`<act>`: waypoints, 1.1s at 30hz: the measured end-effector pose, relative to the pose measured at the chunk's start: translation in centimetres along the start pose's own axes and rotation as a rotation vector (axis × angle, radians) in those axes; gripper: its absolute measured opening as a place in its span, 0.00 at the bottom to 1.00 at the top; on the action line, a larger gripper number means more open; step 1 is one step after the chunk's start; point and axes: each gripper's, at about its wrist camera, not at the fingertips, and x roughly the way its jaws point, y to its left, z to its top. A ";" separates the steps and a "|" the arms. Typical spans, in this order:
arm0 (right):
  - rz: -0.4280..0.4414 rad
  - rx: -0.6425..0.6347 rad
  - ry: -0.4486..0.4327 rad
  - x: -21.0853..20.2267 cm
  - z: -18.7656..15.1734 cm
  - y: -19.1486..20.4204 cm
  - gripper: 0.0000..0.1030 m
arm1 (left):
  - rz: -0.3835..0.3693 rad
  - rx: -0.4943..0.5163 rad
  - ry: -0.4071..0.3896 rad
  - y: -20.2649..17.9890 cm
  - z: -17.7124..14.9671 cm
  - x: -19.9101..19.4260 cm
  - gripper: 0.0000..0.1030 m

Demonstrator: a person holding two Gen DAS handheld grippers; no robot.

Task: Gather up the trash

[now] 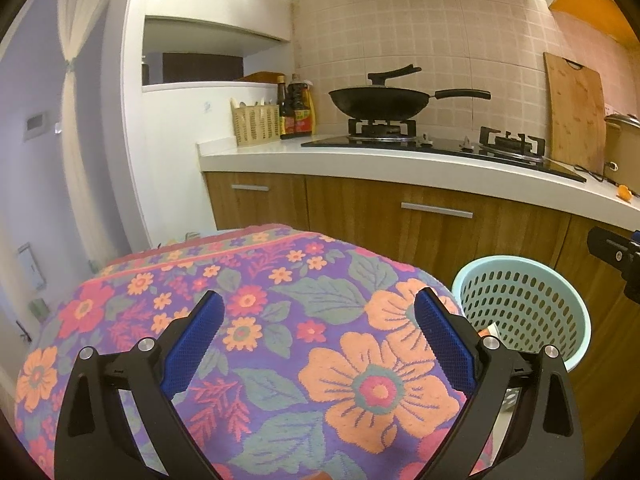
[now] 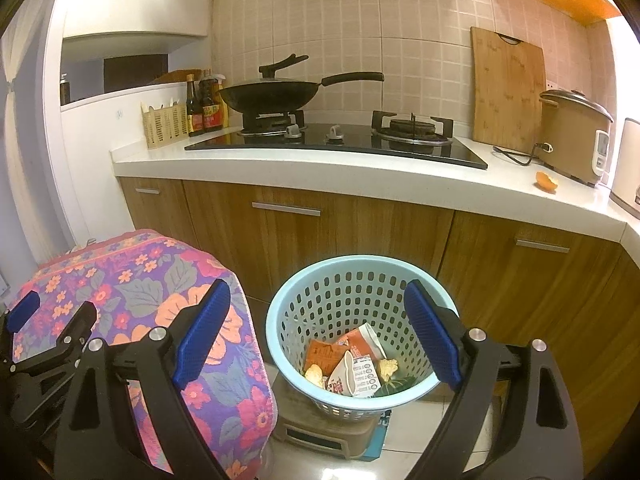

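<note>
We hold left gripper [image 1: 320, 344] and right gripper [image 2: 318, 334] wide apart, both empty. Wrappers [image 2: 352, 364] lie inside basket [image 2: 280, 320]. Orange peel [image 2: 546, 181] sits on counter [image 2: 280, 168]. Judged next: reach right gripper up to peel.

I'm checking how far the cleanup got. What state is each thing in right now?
left gripper: open, empty, over the floral cloth
right gripper: open, empty
basket: upright, holds wrappers
orange peel: on the counter
wok: on the burner
cupboard doors: shut
</note>
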 end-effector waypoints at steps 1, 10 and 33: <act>0.000 0.000 0.001 0.0 0.0 0.0 0.82 | 0.002 0.001 0.000 0.0 0.0 0.0 0.90; -0.001 0.003 0.004 0.0 0.1 -0.1 0.82 | 0.007 0.005 -0.001 0.0 0.0 0.0 0.91; -0.001 0.005 0.005 0.1 0.1 -0.1 0.83 | 0.006 0.004 0.003 0.1 -0.1 0.0 0.92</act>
